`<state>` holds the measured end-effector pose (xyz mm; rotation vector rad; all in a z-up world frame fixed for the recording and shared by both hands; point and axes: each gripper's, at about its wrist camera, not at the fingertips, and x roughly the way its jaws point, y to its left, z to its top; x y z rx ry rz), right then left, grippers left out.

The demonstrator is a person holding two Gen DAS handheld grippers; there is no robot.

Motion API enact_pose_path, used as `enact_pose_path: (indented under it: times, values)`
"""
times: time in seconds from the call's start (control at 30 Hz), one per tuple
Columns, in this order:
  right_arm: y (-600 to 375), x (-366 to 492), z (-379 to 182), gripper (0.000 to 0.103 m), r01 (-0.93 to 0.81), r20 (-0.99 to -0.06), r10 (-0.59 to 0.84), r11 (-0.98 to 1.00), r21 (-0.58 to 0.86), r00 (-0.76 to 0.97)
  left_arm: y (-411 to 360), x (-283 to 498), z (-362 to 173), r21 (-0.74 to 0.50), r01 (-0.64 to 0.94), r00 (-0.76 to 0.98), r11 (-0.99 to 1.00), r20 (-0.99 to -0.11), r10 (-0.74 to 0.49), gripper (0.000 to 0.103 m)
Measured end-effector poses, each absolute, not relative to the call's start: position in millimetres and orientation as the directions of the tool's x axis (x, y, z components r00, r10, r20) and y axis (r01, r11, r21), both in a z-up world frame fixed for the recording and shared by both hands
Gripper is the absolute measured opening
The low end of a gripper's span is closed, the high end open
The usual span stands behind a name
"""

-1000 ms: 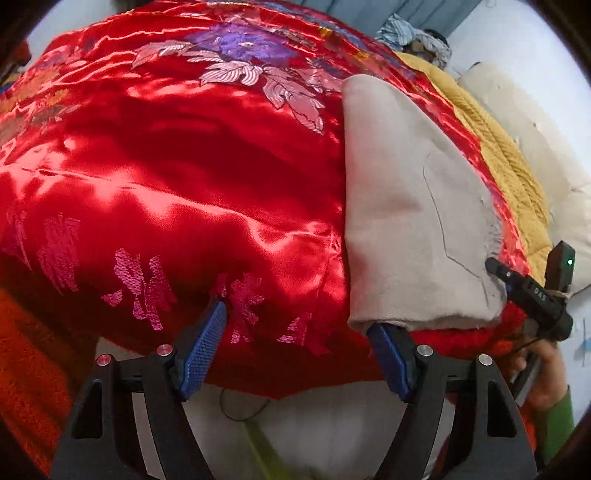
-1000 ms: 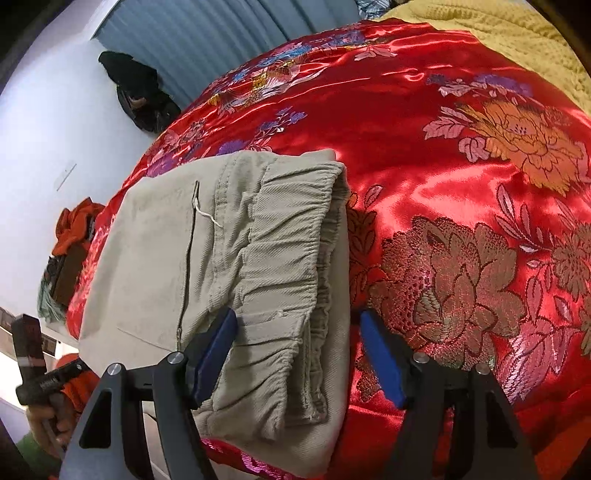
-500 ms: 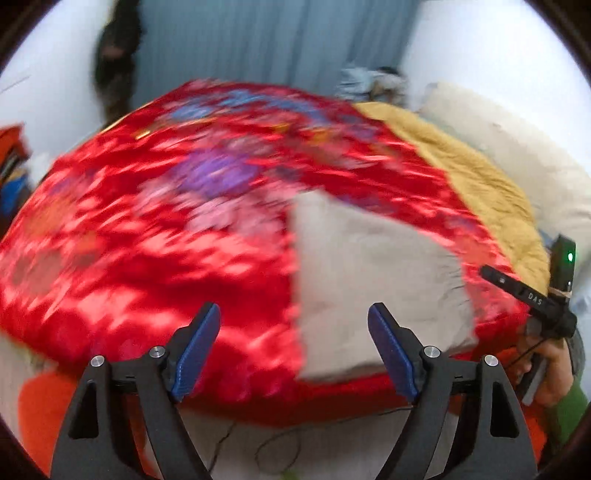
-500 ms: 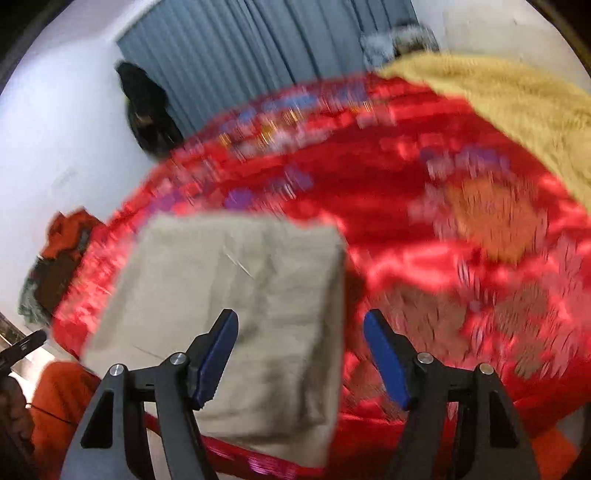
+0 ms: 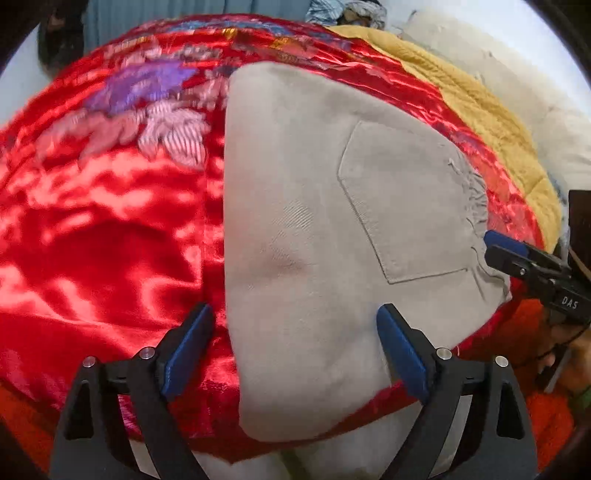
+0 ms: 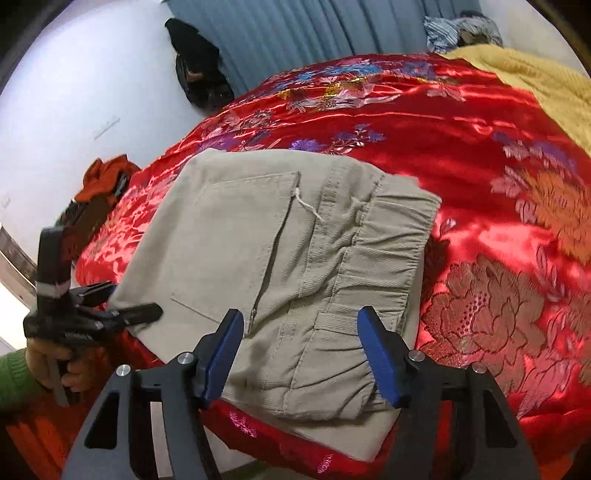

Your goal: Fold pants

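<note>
Beige corduroy pants (image 5: 314, 229) lie folded into a compact rectangle on a red satin bedspread (image 5: 92, 221), near the bed's front edge. The back pocket faces up. In the right wrist view the pants (image 6: 258, 258) show the elastic waistband on the right side. My left gripper (image 5: 295, 350) is open and empty, just above the folded end of the pants. My right gripper (image 6: 301, 354) is open and empty, over the waistband end. The right gripper also shows at the right edge of the left wrist view (image 5: 532, 266). The left gripper shows at the left of the right wrist view (image 6: 96, 314).
A yellow knitted blanket (image 5: 491, 122) lies on the bed's right side, with a cream pillow (image 5: 554, 92) beyond it. Grey-blue curtains (image 6: 314, 33) hang behind the bed. Dark clothes (image 6: 195, 66) hang on the white wall. An orange cloth (image 6: 107, 177) sits left of the bed.
Both grippers pulled back and up from the bed, then came close over the folded pants again. The pants have not moved. Both grippers stayed open.
</note>
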<state>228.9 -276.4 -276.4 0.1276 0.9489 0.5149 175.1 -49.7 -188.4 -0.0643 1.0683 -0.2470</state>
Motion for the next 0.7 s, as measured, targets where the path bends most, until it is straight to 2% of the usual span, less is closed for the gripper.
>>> enact_pose_path:
  times: [0.17, 0.37, 0.7]
  values:
    - [-291.1, 219.5, -266.6, 0.064, -0.333, -0.695, 0.513, 0.858, 0.392, 0.504, -54.0, 163.9, -150.6, -0.081, 0.182, 0.530, 0.980, -0.831, -0.167, 0.091]
    - [-326.8, 212.9, -258.9, 0.068, -0.244, -0.634, 0.520, 0.846, 0.474, 0.573, -54.0, 175.7, -147.3, 0.070, 0.138, 0.556, 0.988, -0.831, -0.019, 0.091]
    - [-332.6, 216.4, -266.0, 0.068, -0.206, -0.661, 0.503, 0.854, 0.477, 0.557, -55.3, 181.4, -148.5, 0.142, 0.108, 0.546, 0.984, -0.835, 0.060, 0.091]
